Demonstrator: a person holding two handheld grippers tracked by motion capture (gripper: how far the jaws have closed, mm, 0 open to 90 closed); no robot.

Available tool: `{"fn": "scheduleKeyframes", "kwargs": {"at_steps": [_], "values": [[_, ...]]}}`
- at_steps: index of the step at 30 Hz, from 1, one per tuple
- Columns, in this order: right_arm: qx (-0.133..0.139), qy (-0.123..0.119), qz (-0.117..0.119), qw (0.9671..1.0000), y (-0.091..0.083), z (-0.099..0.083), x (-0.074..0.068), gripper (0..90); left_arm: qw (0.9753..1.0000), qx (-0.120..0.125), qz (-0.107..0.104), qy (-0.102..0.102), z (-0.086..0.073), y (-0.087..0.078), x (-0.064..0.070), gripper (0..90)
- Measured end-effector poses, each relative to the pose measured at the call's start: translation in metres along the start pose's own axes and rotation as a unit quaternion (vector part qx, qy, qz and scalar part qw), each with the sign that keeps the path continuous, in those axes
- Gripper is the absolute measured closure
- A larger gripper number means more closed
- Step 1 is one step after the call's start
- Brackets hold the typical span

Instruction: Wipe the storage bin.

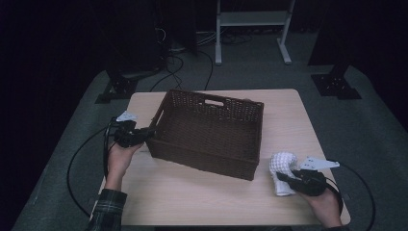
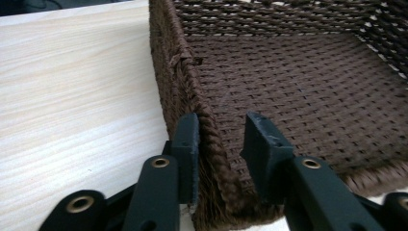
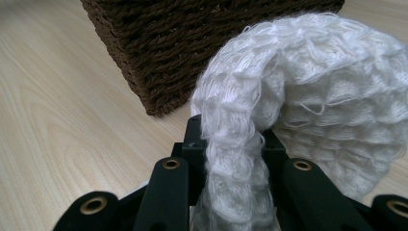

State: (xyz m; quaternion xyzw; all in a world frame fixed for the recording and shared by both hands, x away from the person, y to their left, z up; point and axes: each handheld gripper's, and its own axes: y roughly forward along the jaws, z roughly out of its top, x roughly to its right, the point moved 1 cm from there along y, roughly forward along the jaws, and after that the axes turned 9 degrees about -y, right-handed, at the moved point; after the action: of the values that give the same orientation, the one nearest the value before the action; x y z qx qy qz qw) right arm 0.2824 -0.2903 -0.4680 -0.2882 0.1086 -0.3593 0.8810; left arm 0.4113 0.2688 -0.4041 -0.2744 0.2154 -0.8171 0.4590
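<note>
Your left gripper (image 1: 144,135) straddles the dark brown woven wicker basket's (image 1: 210,132) side wall, jaws apart; your right gripper (image 1: 285,177) pinches a white knitted cloth (image 1: 282,166) on the pale wooden table (image 1: 192,192).

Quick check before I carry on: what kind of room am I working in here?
Probably a lab or recording studio, not a home. A lone wooden table stands on grey carpet with dark surroundings, black stand bases beside it, and cables trailing toward a white frame behind.
</note>
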Motion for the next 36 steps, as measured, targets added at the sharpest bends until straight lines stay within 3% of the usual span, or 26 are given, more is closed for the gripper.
{"fn": "scheduleKeyframes", "kwargs": {"at_steps": [3, 4, 6, 9, 11, 15, 26, 36], "values": [[0.000, -0.003, -0.002, 1.0000, -0.001, 0.000, 0.000, 72.0, 0.9998, 0.014, -0.012, 0.001, 0.000, -0.007, -0.001, 63.7], [0.000, -0.003, -0.002, 1.0000, -0.001, 0.000, 0.000, 72.1, 0.9993, 0.028, -0.024, -0.004, 0.001, -0.015, -0.003, 63.8], [0.000, -0.004, -0.003, 1.0000, -0.002, -0.001, -0.001, 72.0, 0.9992, 0.036, -0.018, 0.003, 0.002, -0.022, -0.004, 67.6], [0.001, -0.004, -0.005, 1.0000, -0.003, -0.001, -0.001, 72.0, 0.9989, 0.047, 0.002, 0.001, 0.000, -0.028, -0.010, 81.0], [0.001, -0.005, -0.007, 1.0000, -0.005, -0.002, -0.002, 72.1, 0.9990, 0.043, 0.009, -0.006, -0.003, -0.027, -0.015, 88.3], [-0.001, -0.003, -0.009, 1.0000, -0.005, -0.003, -0.002, 72.1, 0.9997, 0.022, 0.007, -0.001, -0.008, -0.015, -0.018, 88.9], [-0.002, 0.008, -0.025, 0.9996, -0.011, -0.007, 0.008, 72.1, 0.9996, 0.008, -0.024, 0.013, -0.019, -0.017, -0.001, 90.0], [-0.006, 0.014, -0.039, 0.9991, -0.015, -0.011, 0.015, 72.1, 0.9970, -0.004, -0.066, 0.039, -0.038, -0.024, 0.033, 90.0]]}}
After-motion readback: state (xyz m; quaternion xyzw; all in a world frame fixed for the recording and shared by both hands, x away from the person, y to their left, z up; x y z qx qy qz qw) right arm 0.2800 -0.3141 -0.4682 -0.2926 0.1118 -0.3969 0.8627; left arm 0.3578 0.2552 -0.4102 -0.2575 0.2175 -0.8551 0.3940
